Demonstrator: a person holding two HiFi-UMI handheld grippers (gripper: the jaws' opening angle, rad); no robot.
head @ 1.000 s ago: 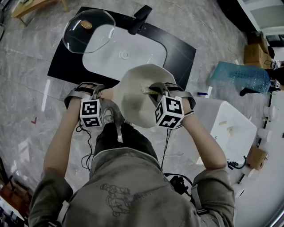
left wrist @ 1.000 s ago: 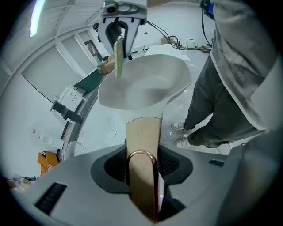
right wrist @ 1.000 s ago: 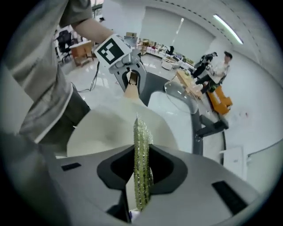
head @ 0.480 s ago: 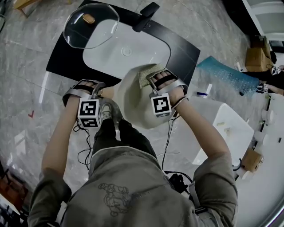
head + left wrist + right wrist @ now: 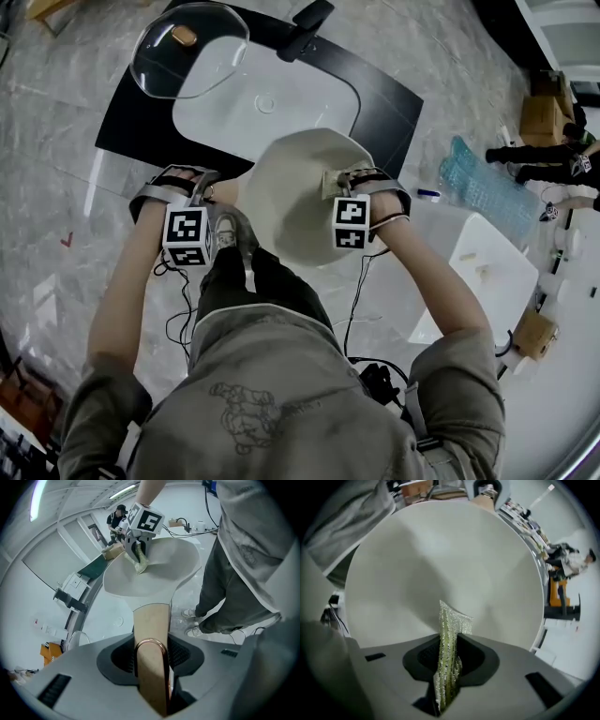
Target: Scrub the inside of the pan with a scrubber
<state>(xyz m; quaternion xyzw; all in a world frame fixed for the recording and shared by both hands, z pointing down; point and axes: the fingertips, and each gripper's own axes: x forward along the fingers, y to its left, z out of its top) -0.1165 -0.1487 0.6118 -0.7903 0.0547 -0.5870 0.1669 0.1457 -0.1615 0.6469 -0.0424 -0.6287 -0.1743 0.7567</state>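
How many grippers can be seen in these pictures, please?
2. The left gripper grips the handle of the pan; the right gripper holds the scrubber inside the pan. None seems hidden.

Pan mid-frame | scrubber in it, right side | sink behind, upper centre | lid upper left

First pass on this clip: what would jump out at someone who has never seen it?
A pale pan is held in mid-air at the middle of the head view: the left gripper is clamped on its wooden handle, and the right gripper pinches a green glittery scrubber down inside it. Below, a white basin is set in a black slab, with a clear glass lid at its upper left.
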